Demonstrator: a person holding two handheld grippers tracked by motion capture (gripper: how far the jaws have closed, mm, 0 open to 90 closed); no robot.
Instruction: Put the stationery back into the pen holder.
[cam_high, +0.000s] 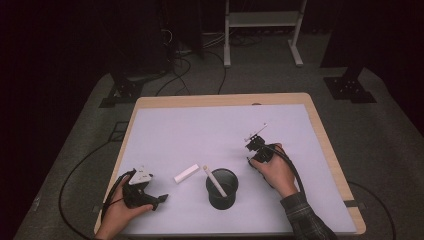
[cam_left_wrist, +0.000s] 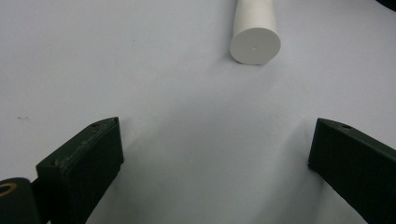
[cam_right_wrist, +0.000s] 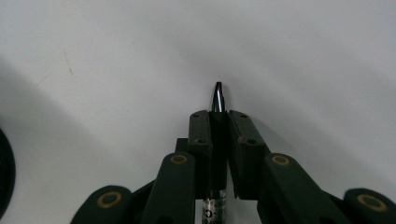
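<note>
The right gripper (cam_right_wrist: 218, 122) is clamped on a pen (cam_right_wrist: 217, 97), its tip jutting just past the jaws over the surface (cam_high: 175, 125). It should carry the pen level to the black cup (cam_high: 222, 188) at its left, lowering it beside the white stick (cam_high: 214, 181). The left gripper (cam_left_wrist: 215, 154) stands wide and empty, a white cylinder (cam_left_wrist: 254, 35) ahead of it.

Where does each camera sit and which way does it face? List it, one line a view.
High view: above the person's side, looking forward and down on the table; both hands, left gripper, right gripper, cup.
Left gripper view: on the left gripper, looking along its open jaws at the tube.
Right gripper view: on the right gripper, looking down its jaws, shut on a pen.
Shared: high and left gripper views both show the tube.
</note>
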